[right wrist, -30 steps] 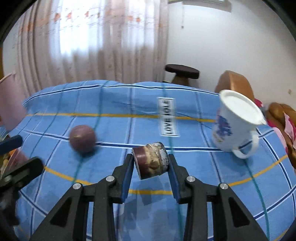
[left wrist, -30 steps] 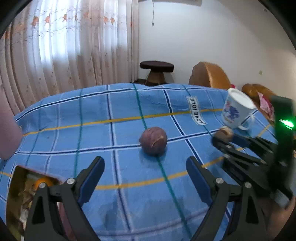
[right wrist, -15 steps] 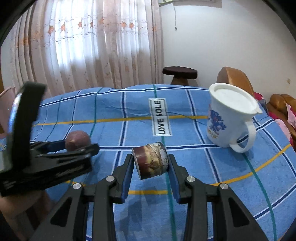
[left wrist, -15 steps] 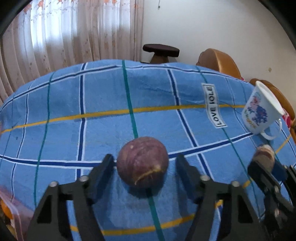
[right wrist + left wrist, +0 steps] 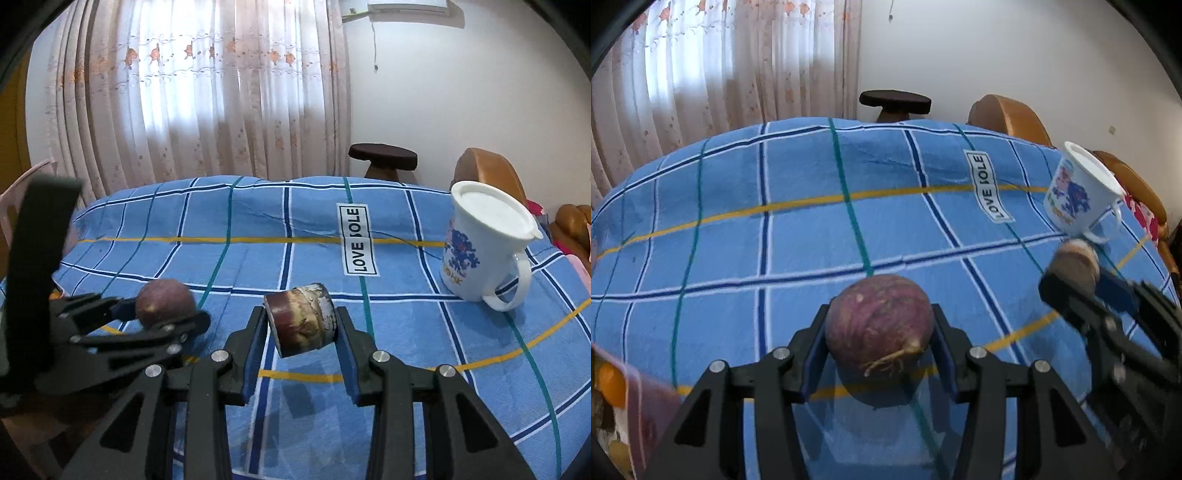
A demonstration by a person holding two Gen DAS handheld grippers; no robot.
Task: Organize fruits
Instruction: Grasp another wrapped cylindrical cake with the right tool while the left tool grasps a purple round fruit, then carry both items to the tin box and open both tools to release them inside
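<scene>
The left tongs (image 5: 879, 345) are clenched on a round purple fruit (image 5: 878, 325), their blue-lined pads pressing its two sides; a dry, stringy stem tuft points back toward the camera. The fruit casts a shadow on the blue checked cloth (image 5: 798, 229) directly beneath it, and whether it touches the cloth cannot be told. In the right wrist view the same fruit (image 5: 165, 303) shows between the left tongs (image 5: 166, 314), off to the left.

The right tongs (image 5: 301, 332) grasp a short brown cylindrical chunk (image 5: 302, 319) with a pale, peeling skin, tilted, its cut face turned to the left. It hangs above the cloth, its shadow lying below it.

Farther out on the cloth-covered surface, a white mug with a blue print (image 5: 480, 247) stands to the right, handle toward the near right. A white label reading LOVE SOLE (image 5: 360, 240) is sewn into the cloth between the tongs and the far edge. At the lower left of the left wrist view, part of a container holding something orange (image 5: 609, 384) shows. Beyond the surface are a dark round stool (image 5: 382, 157), a brown chair back (image 5: 1008, 114) and patterned curtains (image 5: 207, 92).
</scene>
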